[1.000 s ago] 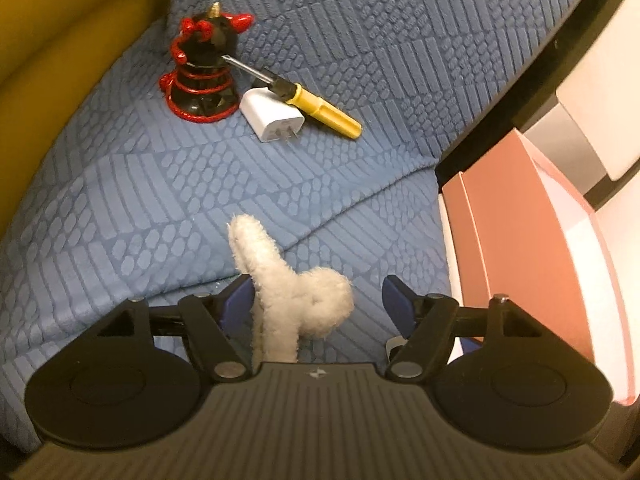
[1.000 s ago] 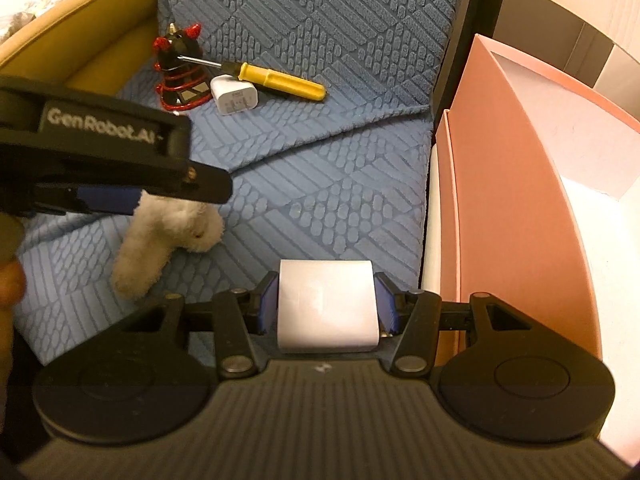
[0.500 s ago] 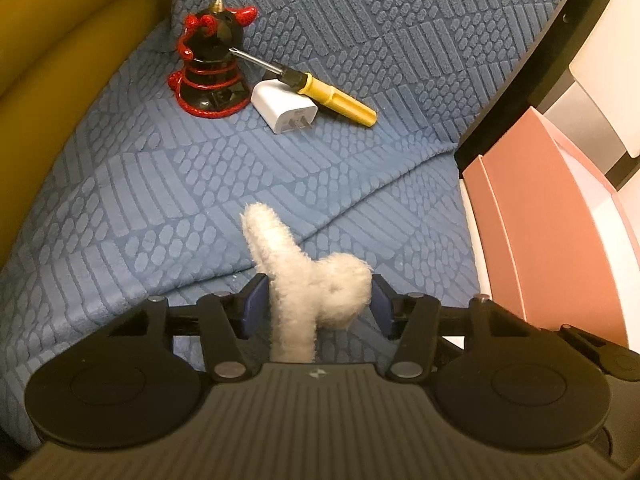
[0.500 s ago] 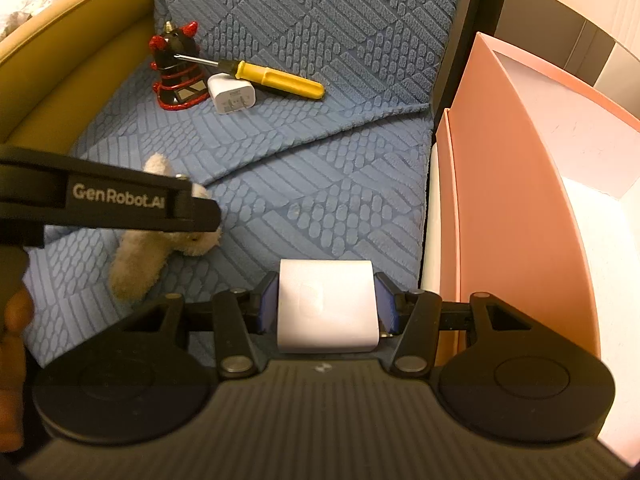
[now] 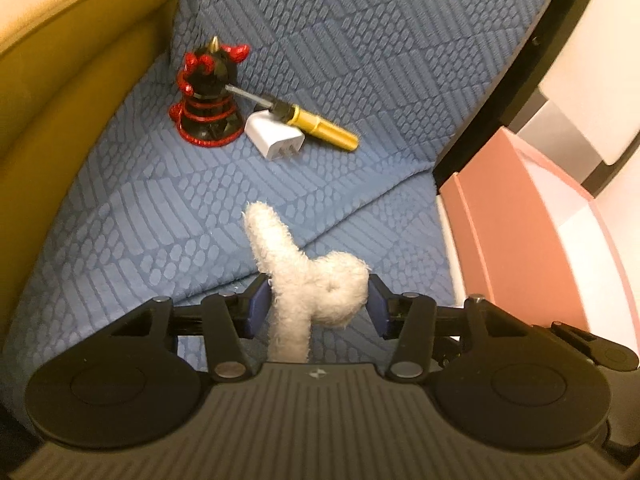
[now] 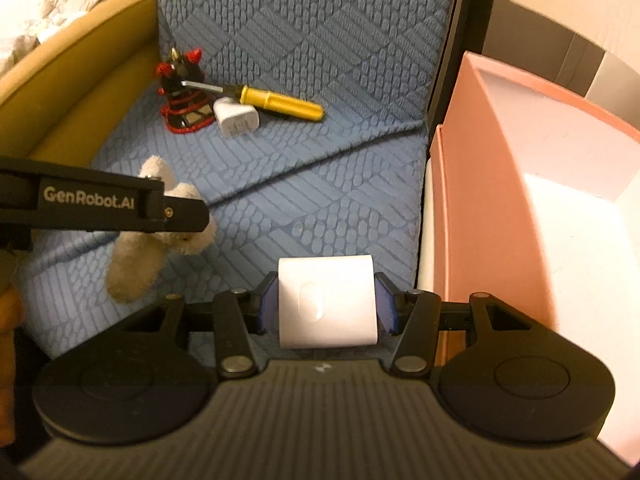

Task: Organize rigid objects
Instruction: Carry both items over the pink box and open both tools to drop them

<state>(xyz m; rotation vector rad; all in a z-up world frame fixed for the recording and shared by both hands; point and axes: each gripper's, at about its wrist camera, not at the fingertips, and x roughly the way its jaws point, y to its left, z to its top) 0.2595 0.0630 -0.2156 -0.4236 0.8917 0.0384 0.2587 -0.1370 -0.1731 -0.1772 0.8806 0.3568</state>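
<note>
Pink box sits just right of the right gripper, which stays clamped on a white block. Left gripper, wider a second ago, is closing on the plush toy; both grippers tilt downward. Screwdriver, figurine and charger lie ahead.

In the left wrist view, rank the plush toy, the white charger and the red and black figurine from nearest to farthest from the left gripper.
1. Plush toy, between the left gripper's closing jaws.
2. White charger, farther up the blue cushion, centre.
3. Red and black figurine, farthest, upper left beside the charger.
</note>
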